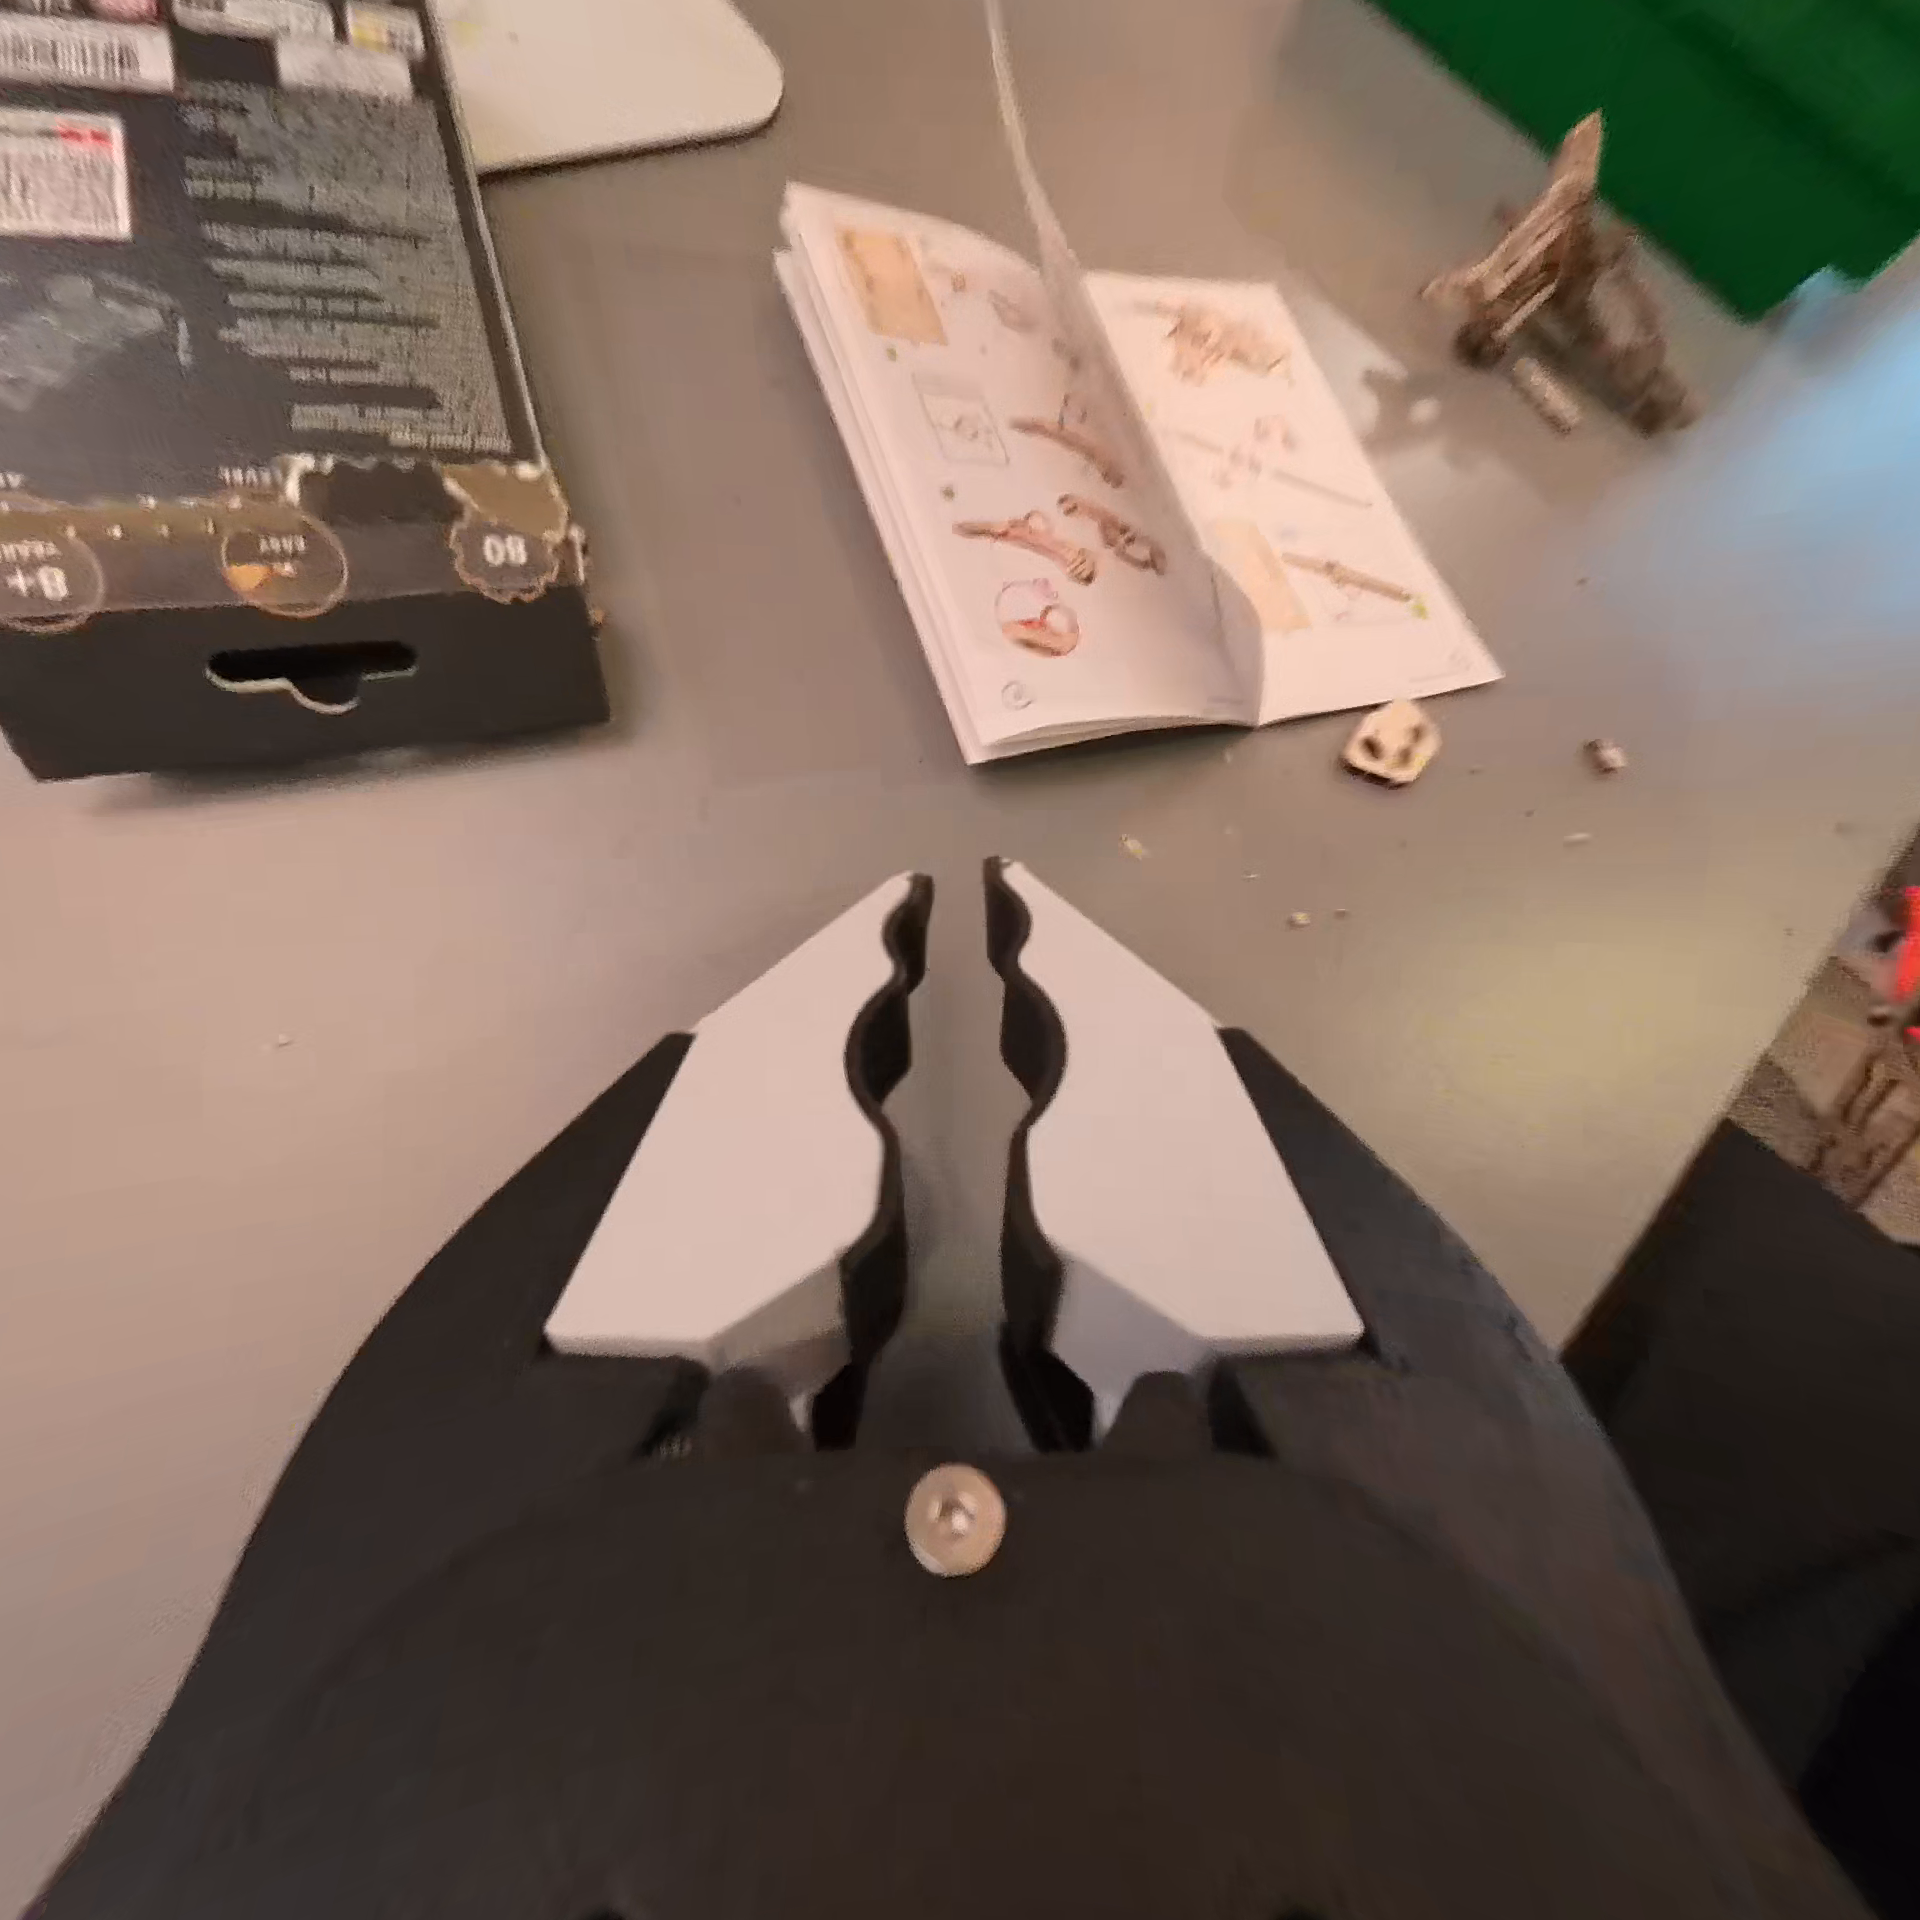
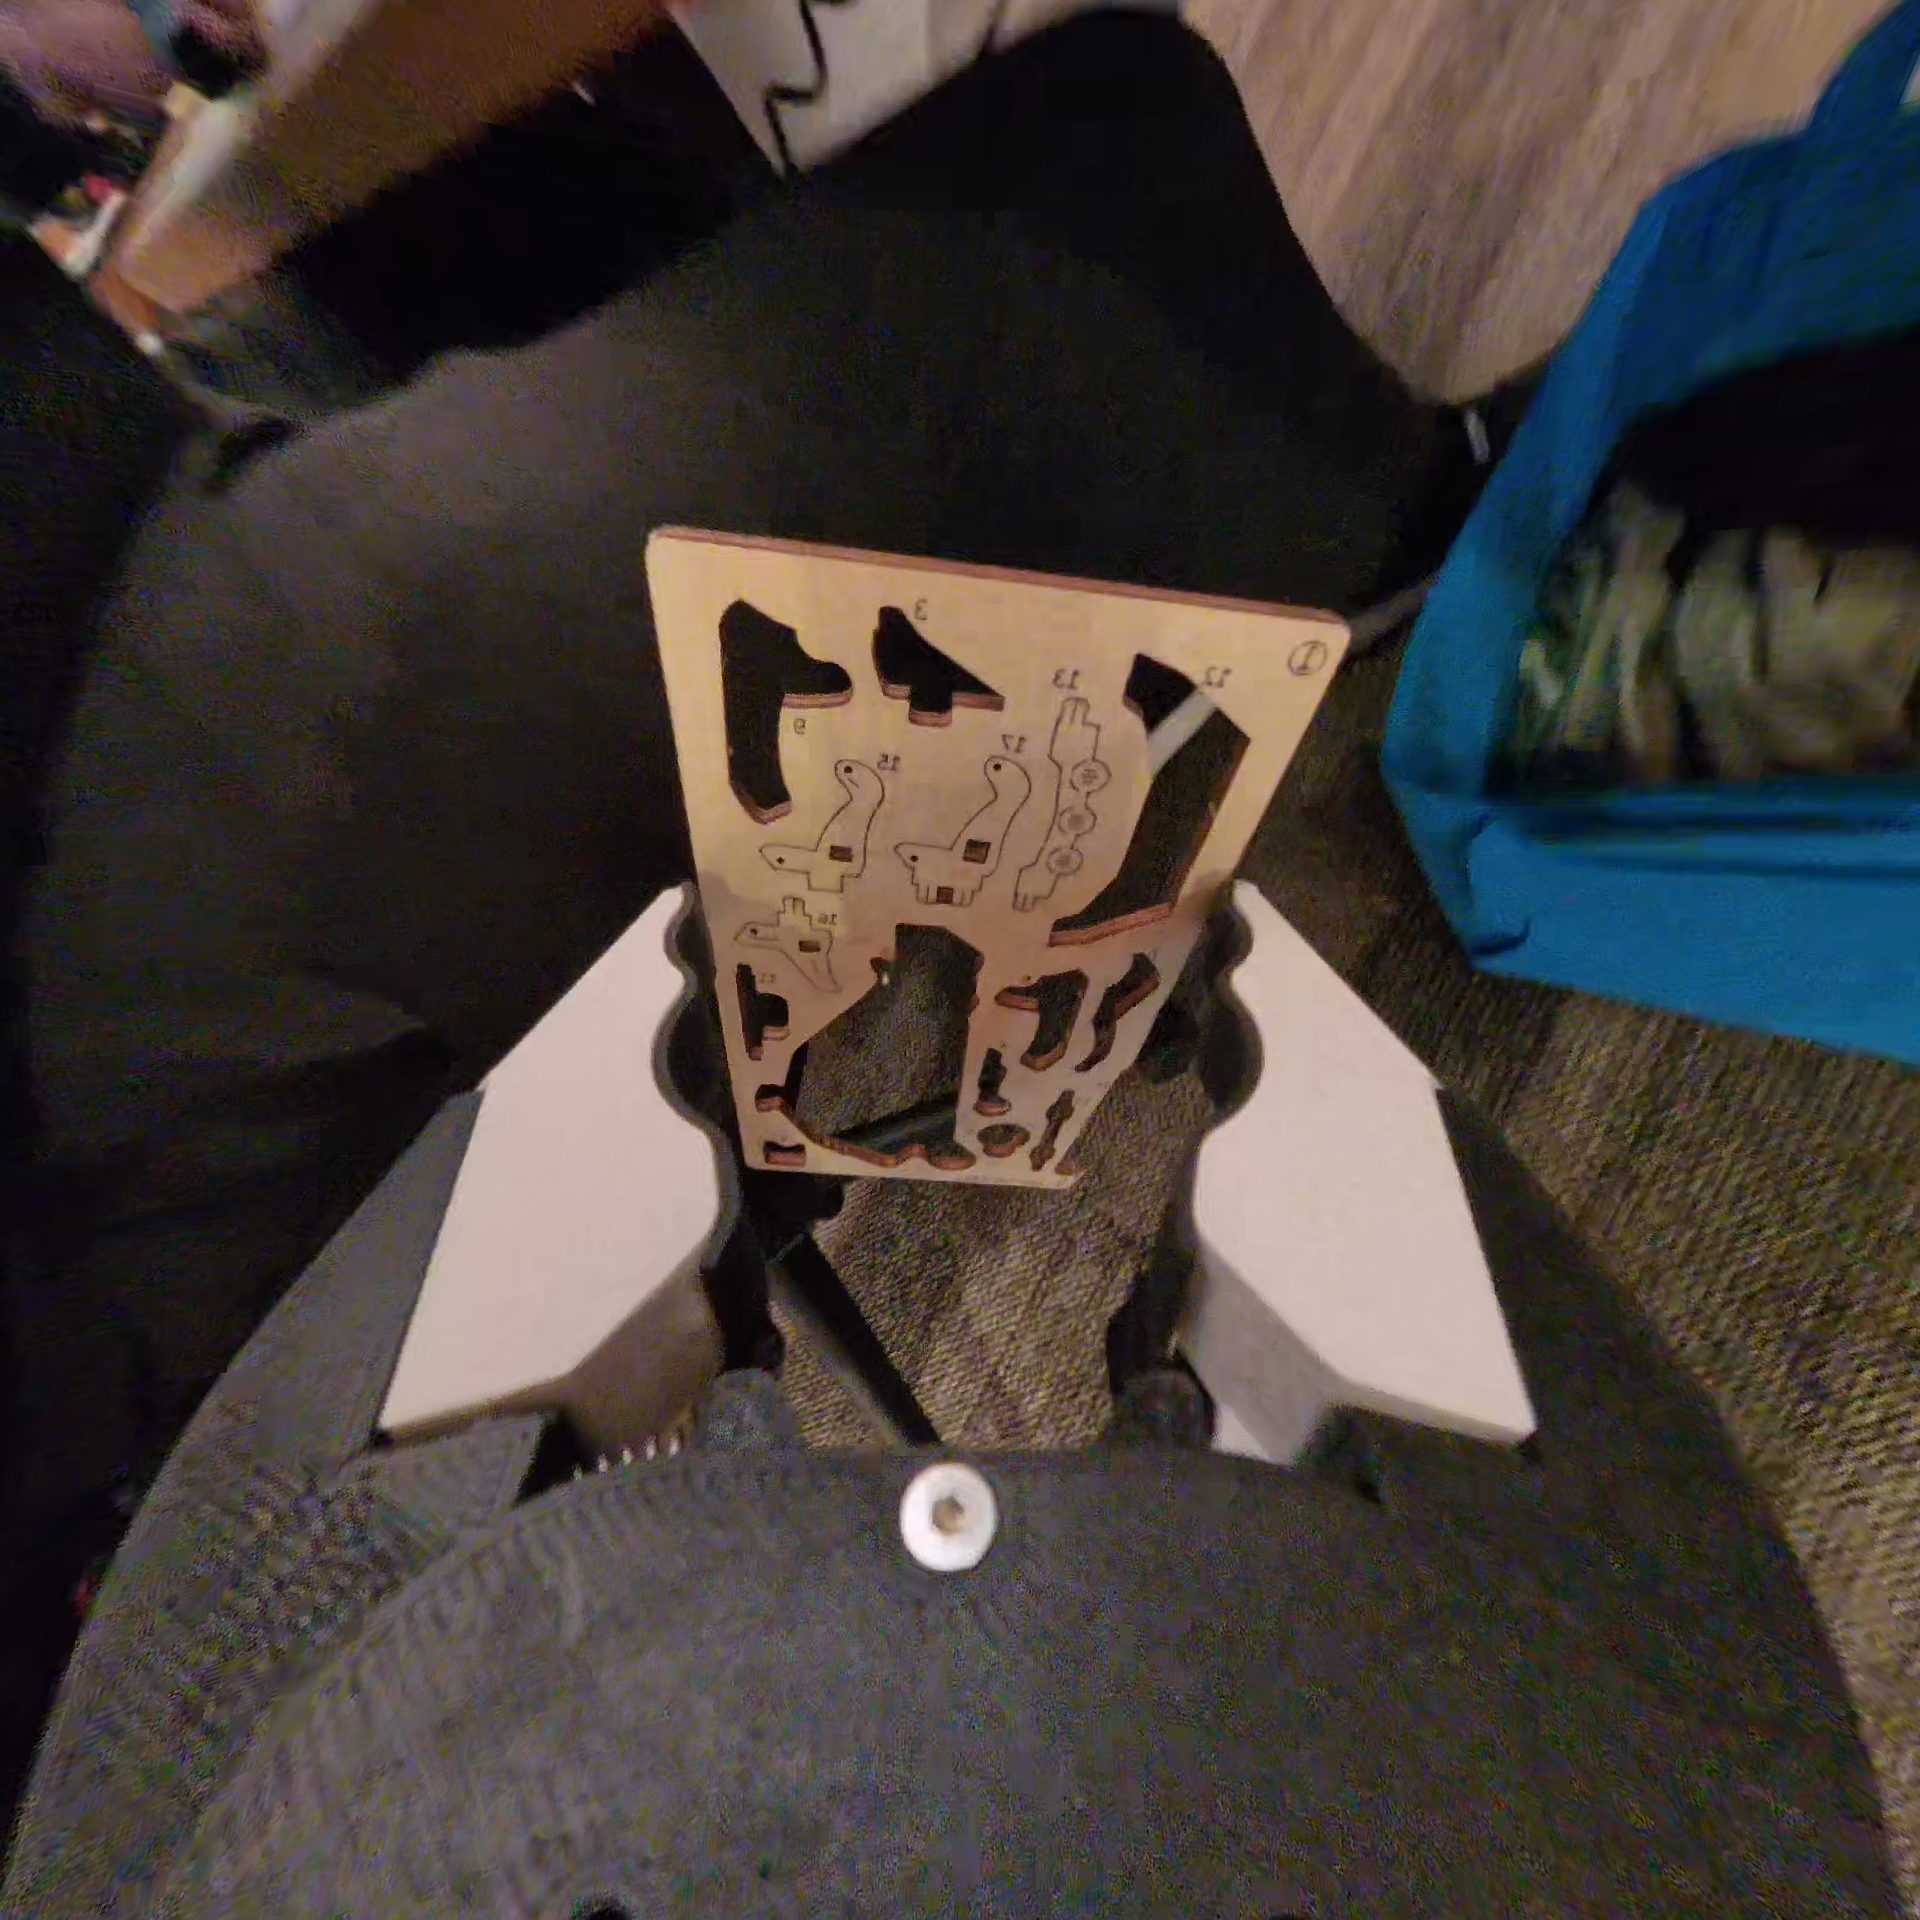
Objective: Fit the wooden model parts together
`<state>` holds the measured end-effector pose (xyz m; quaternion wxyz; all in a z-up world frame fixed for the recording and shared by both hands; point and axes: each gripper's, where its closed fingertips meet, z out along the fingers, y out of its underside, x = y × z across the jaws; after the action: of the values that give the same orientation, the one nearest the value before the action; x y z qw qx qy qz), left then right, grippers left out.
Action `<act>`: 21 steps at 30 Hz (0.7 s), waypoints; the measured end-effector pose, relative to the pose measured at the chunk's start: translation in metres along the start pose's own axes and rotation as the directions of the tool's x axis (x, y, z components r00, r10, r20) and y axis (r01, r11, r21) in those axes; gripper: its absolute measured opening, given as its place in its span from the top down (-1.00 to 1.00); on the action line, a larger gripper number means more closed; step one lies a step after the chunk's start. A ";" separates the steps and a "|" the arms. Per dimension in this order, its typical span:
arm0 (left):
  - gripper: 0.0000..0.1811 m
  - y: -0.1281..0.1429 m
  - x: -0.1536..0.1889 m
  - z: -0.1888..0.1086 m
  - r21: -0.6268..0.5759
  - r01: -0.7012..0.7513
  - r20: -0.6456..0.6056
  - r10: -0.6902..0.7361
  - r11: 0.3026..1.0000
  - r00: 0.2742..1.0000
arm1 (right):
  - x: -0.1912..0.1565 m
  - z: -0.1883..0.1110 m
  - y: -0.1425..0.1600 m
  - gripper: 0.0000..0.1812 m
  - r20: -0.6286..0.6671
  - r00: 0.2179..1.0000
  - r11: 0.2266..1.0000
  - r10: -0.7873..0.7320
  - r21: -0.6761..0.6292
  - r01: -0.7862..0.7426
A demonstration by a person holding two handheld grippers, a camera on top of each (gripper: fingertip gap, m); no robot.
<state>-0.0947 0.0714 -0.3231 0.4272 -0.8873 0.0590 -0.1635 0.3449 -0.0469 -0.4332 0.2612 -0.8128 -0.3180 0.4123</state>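
Note:
My right gripper (image 2: 958, 899) is shut on a thin wooden parts sheet (image 2: 935, 748). It holds the sheet upright by its two side edges, below the table and over dark cloth. Several shapes are punched out of the sheet; a few outlined parts remain in it. My left gripper (image 1: 958, 878) hovers over the grey table (image 1: 416, 987) with its jaws nearly together and nothing between them. A partly built wooden model (image 1: 1558, 301) stands at the far right, blurred. A small loose wooden piece (image 1: 1387, 736) lies by the booklet.
An open instruction booklet (image 1: 1122, 468) lies ahead of the left gripper, and a black box (image 1: 260, 364) lies at the left. The table's edge runs down the right side. In the right wrist view a blue bag (image 2: 1662, 831) sits on carpet (image 2: 1558, 1299). About 50 cm separates my left fingertips from my right. The small loose wooden piece (image 1: 1387, 736) is closer to my left gripper, around 12 cm from its tips; the right tips are 35 cm off.

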 end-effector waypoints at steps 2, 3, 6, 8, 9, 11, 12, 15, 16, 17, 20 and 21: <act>0.92 -0.011 0.003 -0.014 0.060 0.005 -0.034 -0.003 0.998 0.999 | -0.022 -0.014 -0.029 -0.03 0.004 0.996 0.996 -0.087 0.027 0.087; 0.87 -0.015 0.004 -0.020 0.078 -0.004 -0.044 0.008 0.997 0.999 | -0.032 -0.020 -0.045 -0.03 0.000 0.992 0.991 -0.129 0.041 0.128; 0.63 -0.030 0.019 -0.034 0.149 0.039 -0.150 -0.017 0.988 0.989 | -0.059 -0.026 -0.099 -0.03 -0.013 0.968 0.963 -0.251 0.092 0.252; 0.42 -0.033 0.039 -0.036 0.157 0.061 -0.252 -0.020 0.986 0.968 | -0.078 -0.019 -0.140 -0.03 0.011 0.946 0.938 -0.325 0.133 0.321; 0.33 -0.035 0.050 -0.036 0.159 0.077 -0.304 -0.025 0.984 0.952 | -0.089 -0.011 -0.160 -0.03 0.042 0.934 0.925 -0.355 0.161 0.345; 0.32 -0.038 0.075 -0.037 0.168 0.091 -0.418 -0.013 0.981 0.908 | -0.117 0.011 -0.198 -0.03 0.155 0.903 0.904 -0.400 0.229 0.362; 0.31 -0.039 0.083 -0.034 0.173 0.098 -0.444 -0.011 0.980 0.896 | -0.131 0.024 -0.213 -0.03 0.216 0.876 0.891 -0.431 0.255 0.376; 0.27 -0.046 0.115 -0.029 0.154 0.150 -0.599 -0.029 0.977 0.801 | -0.173 0.065 -0.250 -0.03 0.419 0.764 0.867 -0.491 0.323 0.381; 0.21 -0.047 0.129 -0.027 0.135 0.162 -0.651 -0.036 0.978 0.758 | -0.184 0.076 -0.263 -0.02 0.483 0.723 0.866 -0.494 0.351 0.357; 0.17 -0.045 0.142 -0.026 0.106 0.156 -0.698 -0.038 0.982 0.715 | -0.194 0.085 -0.275 -0.03 0.542 0.680 0.866 -0.494 0.377 0.329; 0.16 -0.048 0.166 -0.030 0.079 0.139 -0.784 -0.024 0.987 0.620 | -0.219 0.102 -0.300 -0.03 0.677 0.546 0.868 -0.493 0.423 0.259; 0.16 -0.050 0.171 -0.032 0.061 0.146 -0.811 -0.036 0.987 0.584 | -0.225 0.105 -0.304 -0.03 0.716 0.502 0.873 -0.485 0.425 0.239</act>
<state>0.0531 0.0372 -0.2251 0.3977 -0.6910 0.1906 -0.5727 0.0623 0.0064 -0.1654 0.2780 -0.4065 -0.5057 0.7083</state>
